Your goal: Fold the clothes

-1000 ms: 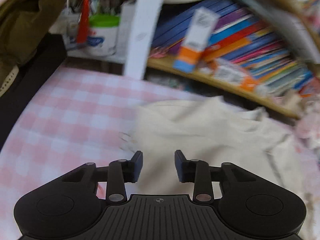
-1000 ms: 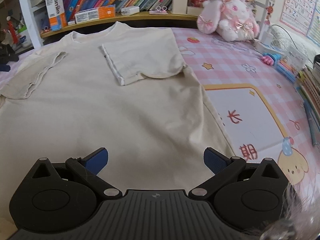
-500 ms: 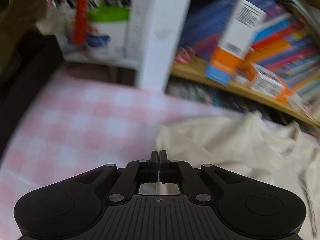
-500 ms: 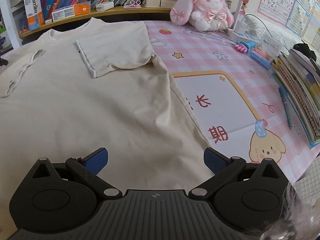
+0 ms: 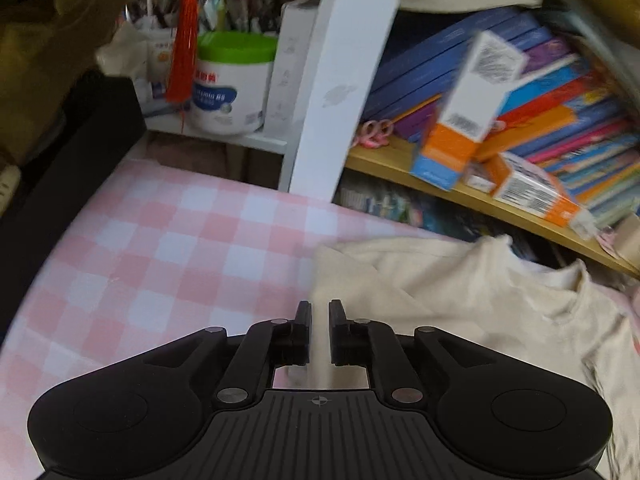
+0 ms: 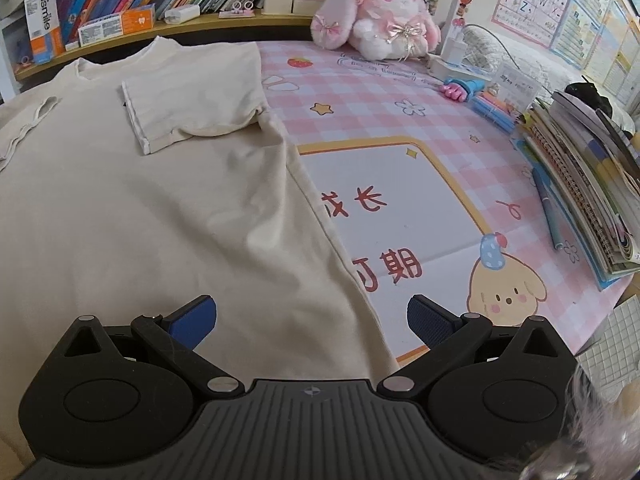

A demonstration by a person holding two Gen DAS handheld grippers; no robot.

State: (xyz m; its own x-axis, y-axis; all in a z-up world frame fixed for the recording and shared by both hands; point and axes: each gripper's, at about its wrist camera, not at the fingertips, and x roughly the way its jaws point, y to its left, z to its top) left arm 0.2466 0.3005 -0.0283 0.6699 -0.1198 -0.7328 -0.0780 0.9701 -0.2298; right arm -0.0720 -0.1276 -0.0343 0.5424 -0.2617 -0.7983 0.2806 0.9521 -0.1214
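Observation:
A cream T-shirt (image 6: 160, 208) lies flat on the pink checked table cover (image 6: 360, 92), collar toward the bookshelf. Its right sleeve (image 6: 188, 104) is folded onto the chest. In the left wrist view the shirt (image 5: 460, 292) is bunched, and my left gripper (image 5: 319, 312) is nearly shut with a fold of the left sleeve between its fingers, lifted off the cover. My right gripper (image 6: 312, 316) is wide open and empty, above the shirt's lower right hem.
A bookshelf (image 5: 520, 120) with books and boxes runs along the far edge. A white tub (image 5: 232, 84) and a white post (image 5: 340, 80) stand at the back left. A plush rabbit (image 6: 384, 12), pens and stacked notebooks (image 6: 580, 172) sit at the right.
My left gripper closed on the sleeve edge half a second ago and now shows a small gap with the cloth between its fingers. The right gripper drew back toward the hem, still open.

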